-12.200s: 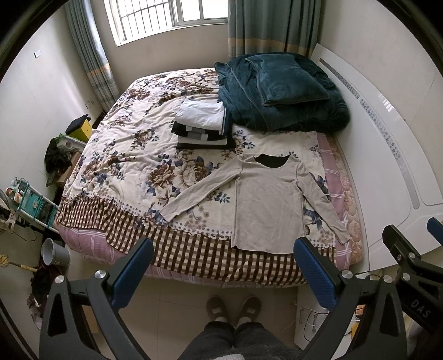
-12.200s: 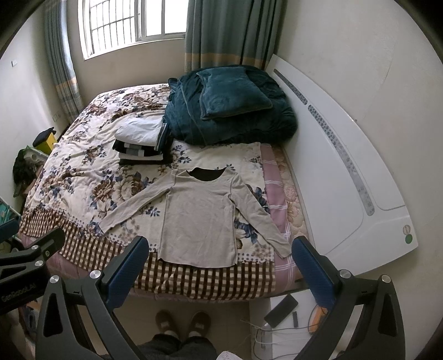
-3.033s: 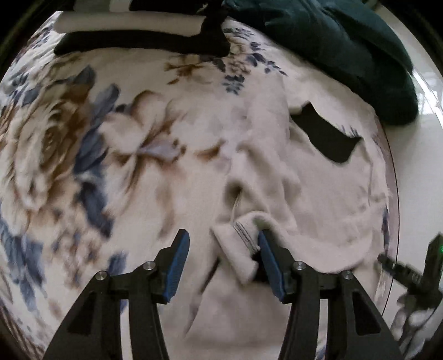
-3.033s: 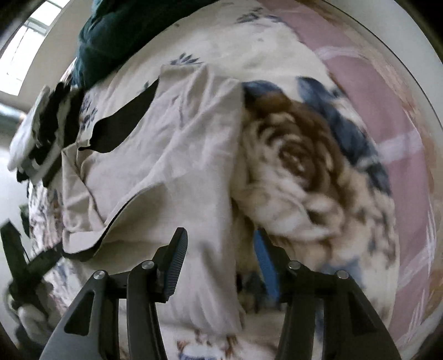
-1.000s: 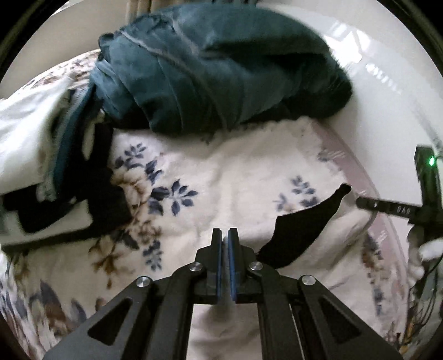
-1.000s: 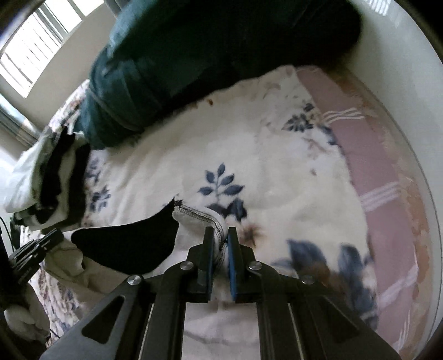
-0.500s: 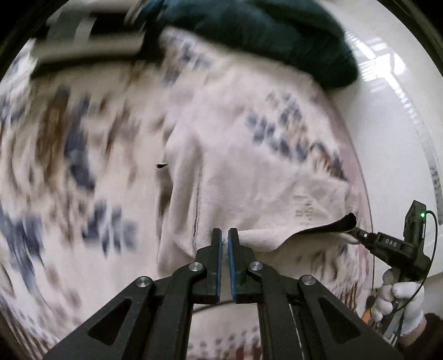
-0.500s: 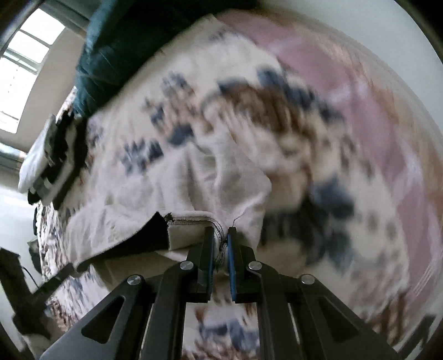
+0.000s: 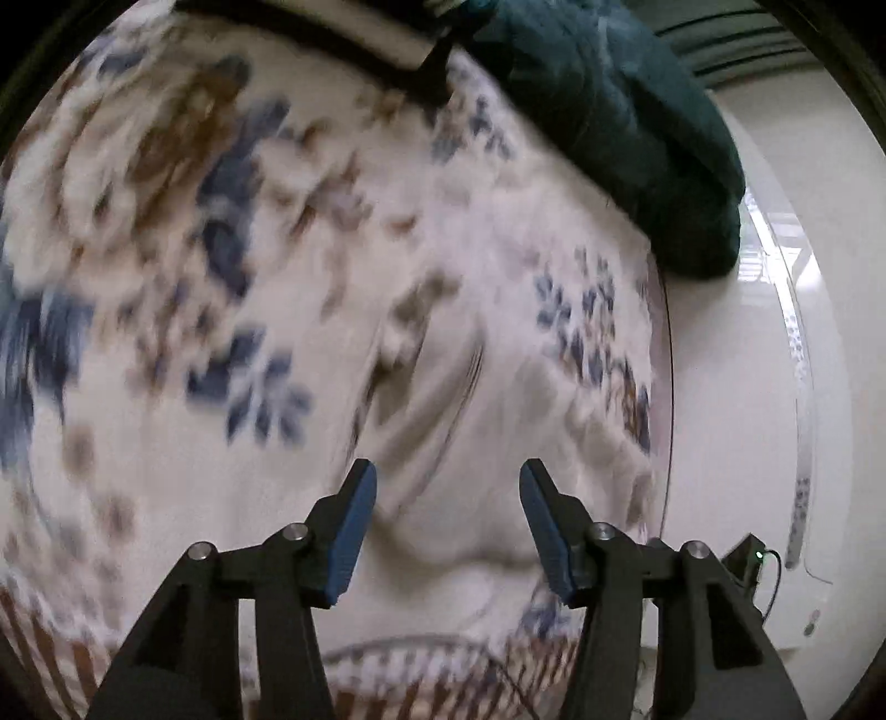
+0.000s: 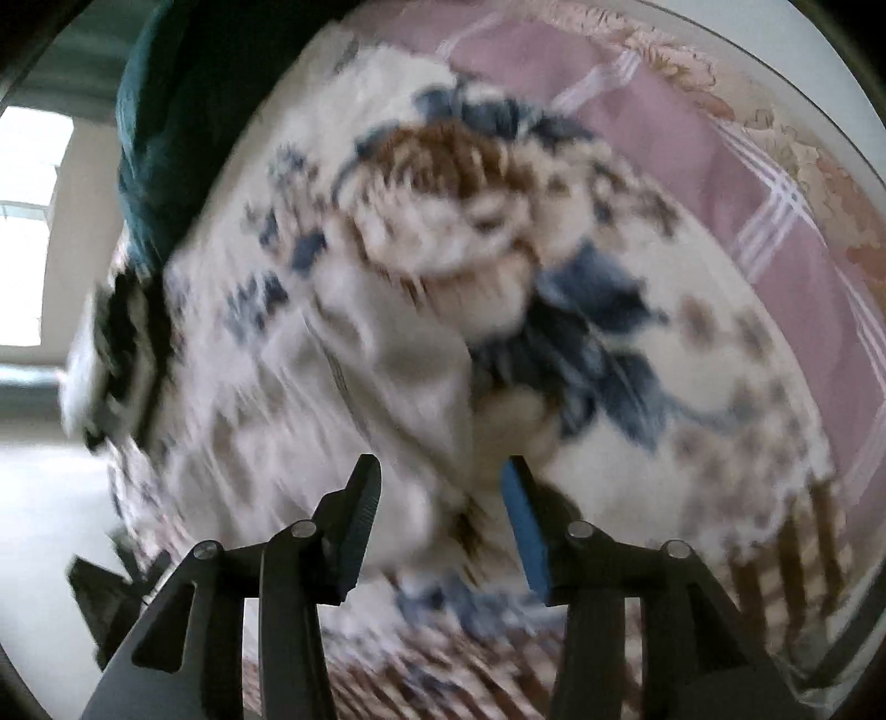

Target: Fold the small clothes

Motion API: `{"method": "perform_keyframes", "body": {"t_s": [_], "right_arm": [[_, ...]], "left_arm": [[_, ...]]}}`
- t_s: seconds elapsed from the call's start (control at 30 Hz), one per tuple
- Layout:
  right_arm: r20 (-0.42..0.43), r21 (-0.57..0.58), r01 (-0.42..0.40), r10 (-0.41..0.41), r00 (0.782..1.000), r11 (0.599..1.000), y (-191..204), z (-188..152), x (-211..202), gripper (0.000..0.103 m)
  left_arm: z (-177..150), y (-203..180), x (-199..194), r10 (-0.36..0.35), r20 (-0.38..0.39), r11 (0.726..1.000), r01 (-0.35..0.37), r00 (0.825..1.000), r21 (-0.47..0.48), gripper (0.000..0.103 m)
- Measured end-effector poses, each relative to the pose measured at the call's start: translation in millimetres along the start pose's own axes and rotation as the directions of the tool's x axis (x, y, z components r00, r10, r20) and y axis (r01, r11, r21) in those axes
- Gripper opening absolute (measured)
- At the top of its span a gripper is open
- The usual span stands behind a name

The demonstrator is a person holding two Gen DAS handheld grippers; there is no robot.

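Now parted well apart and gripping nothing: left tool (image 9: 446, 526), blue pads (image 9: 354, 531) spread over the beige top (image 9: 443, 421), pointed down at the bed from close above. Same for the right tool (image 10: 440, 520), open wide and empty, angled down over the right edge of that top (image 10: 398, 387), with its right pad (image 10: 523, 531) against the floral bedspread (image 10: 637, 360) just beside the cloth. Half a second back, both shut tight on the folded-over fabric edge; since then released, garment dropped onto the bedspread (image 9: 166, 277) in a rumpled, blurred heap around 12 o'clock of each tool. Black neckline lining seen a second ago, now out of sight. Heavy motion smear in both views, so fold lines hard to make out. Dark teal quilt (image 9: 609, 127) up at 1 o'clock in the left view, at 10 o'clock (image 10: 177, 111) in the right view. Stack of folded clothes (image 9: 354, 39) at 11 o'clock on the left camera, at 9 o'clock (image 10: 111, 365) on the right. White headboard (image 9: 736, 415) along 3 o'clock. Pink sheet (image 10: 720, 166) at 2 o'clock.
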State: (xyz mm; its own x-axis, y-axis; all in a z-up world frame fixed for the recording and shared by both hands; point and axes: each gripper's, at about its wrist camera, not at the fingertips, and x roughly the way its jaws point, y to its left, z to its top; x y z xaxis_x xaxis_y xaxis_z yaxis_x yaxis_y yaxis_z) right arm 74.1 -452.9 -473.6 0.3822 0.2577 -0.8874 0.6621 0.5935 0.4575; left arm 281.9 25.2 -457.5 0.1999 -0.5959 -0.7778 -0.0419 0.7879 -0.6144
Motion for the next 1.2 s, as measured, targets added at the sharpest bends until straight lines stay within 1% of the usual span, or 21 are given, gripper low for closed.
{"method": "perform_keyframes", "body": {"t_s": [0.1, 0.17, 0.23, 0.3, 0.37, 0.4, 0.43, 0.5, 0.57, 0.63, 0.7, 0.77, 0.8, 0.9, 0.93, 0.97, 1.0, 1.03, 1.07, 1.1, 1.2], "right_arm": [[0.029, 0.022, -0.041, 0.041, 0.999, 0.999, 8, 33, 13, 0.048], [-0.013, 0.022, -0.056, 0.056, 0.998, 0.998, 21, 57, 37, 0.047], [-0.039, 0.001, -0.044, 0.044, 0.998, 0.999, 31, 75, 58, 0.008], [-0.034, -0.049, 0.016, -0.018, 0.999, 0.999, 42, 88, 72, 0.008], [-0.015, -0.087, 0.093, -0.095, 0.995, 0.992, 50, 102, 82, 0.008], [-0.010, -0.100, 0.122, -0.124, 0.992, 0.987, 52, 108, 84, 0.008], [-0.006, -0.106, 0.140, -0.142, 0.990, 0.984, 52, 112, 85, 0.008], [-0.020, -0.092, 0.153, -0.155, 0.988, 0.984, 50, 119, 84, 0.008], [-0.038, -0.045, 0.088, -0.090, 0.995, 0.995, 44, 121, 76, 0.013], [-0.028, -0.011, 0.070, -0.070, 0.997, 0.998, 36, 119, 61, 0.048], [0.007, 0.016, -0.009, 0.009, 1.000, 1.000, 28, 111, 44, 0.053], [-0.006, 0.022, -0.063, 0.063, 0.998, 0.998, 25, 103, 38, 0.053], [-0.026, 0.017, -0.061, 0.061, 0.998, 0.998, 25, 98, 39, 0.053], [-0.086, 0.040, -0.052, 0.055, 0.995, 0.998, 20, 82, 47, 0.053], [-0.114, 0.060, -0.064, 0.070, 0.991, 0.996, 16, 75, 52, 0.054], [-0.138, 0.078, -0.067, 0.078, 0.987, 0.995, 12, 67, 58, 0.054], [-0.154, 0.105, -0.070, 0.085, 0.984, 0.992, 6, 61, 65, 0.053], [-0.159, 0.118, -0.074, 0.093, 0.983, 0.990, 2, 53, 68, 0.047], [-0.152, 0.134, -0.092, 0.112, 0.982, 0.987, -1, 48, 70, 0.036], [-0.132, 0.141, -0.112, 0.131, 0.983, 0.984, -1, 45, 72, 0.012], [-0.083, 0.114, -0.099, 0.108, 0.991, 0.989, 6, 43, 66, 0.008]], "left_arm": [[30, -19, 16, 0.015, 0.060, 0.997, -0.019, 0.998, 0.074, 0.051], [46, -23, 32, 0.042, 0.066, 0.992, -0.050, 0.997, 0.120, 0.051], [60, -27, 54, 0.094, 0.039, 0.979, -0.100, 0.995, 0.175, 0.051], [67, -22, 72, 0.157, 0.009, 0.964, -0.156, 0.987, 0.214, 0.051], [73, -11, 93, 0.227, -0.032, 0.950, -0.214, 0.973, 0.227, 0.052], [75, -4, 100, 0.248, -0.058, 0.948, -0.229, 0.967, 0.223, 0.054], [77, 2, 104, 0.248, -0.083, 0.950, -0.226, 0.965, 0.215, 0.054], [79, 10, 100, 0.209, -0.100, 0.965, -0.189, 0.973, 0.181, 0.054], [79, 12, 88, 0.157, -0.094, 0.979, -0.142, 0.983, 0.147, 0.054], [78, 15, 67, 0.098, -0.063, 0.991, -0.092, 0.993, 0.093, 0.052], [70, 18, 50, 0.027, -0.049, 0.999, -0.025, 0.998, 0.041, 0.054], [60, 20, 45, 0.023, -0.079, 1.000, -0.022, 0.997, 0.018, 0.054], [55, 21, 45, 0.019, -0.096, 1.000, -0.018, 0.995, 0.015, 0.054], [34, 18, 51, 0.057, -0.119, 0.998, -0.053, 0.991, 0.036, 0.051], [26, 20, 49, 0.078, -0.095, 0.996, -0.074, 0.992, 0.046, 0.032], [21, 20, 46, 0.070, -0.079, 0.997, -0.066, 0.994, 0.051, 0.015], [15, 20, 44, 0.064, -0.077, 0.997, -0.060, 0.995, 0.058, 0.010], [10, 19, 40, 0.070, -0.064, 0.995, -0.066, 0.995, 0.072, 0.009], [9, 15, 40, 0.080, -0.055, 0.994, -0.075, 0.995, 0.081, 0.009], [7, 14, 38, 0.081, -0.046, 0.994, -0.077, 0.996, 0.082, 0.009], [3, 14, 27, 0.061, -0.040, 0.997, -0.059, 0.997, 0.054, 0.009]]}}
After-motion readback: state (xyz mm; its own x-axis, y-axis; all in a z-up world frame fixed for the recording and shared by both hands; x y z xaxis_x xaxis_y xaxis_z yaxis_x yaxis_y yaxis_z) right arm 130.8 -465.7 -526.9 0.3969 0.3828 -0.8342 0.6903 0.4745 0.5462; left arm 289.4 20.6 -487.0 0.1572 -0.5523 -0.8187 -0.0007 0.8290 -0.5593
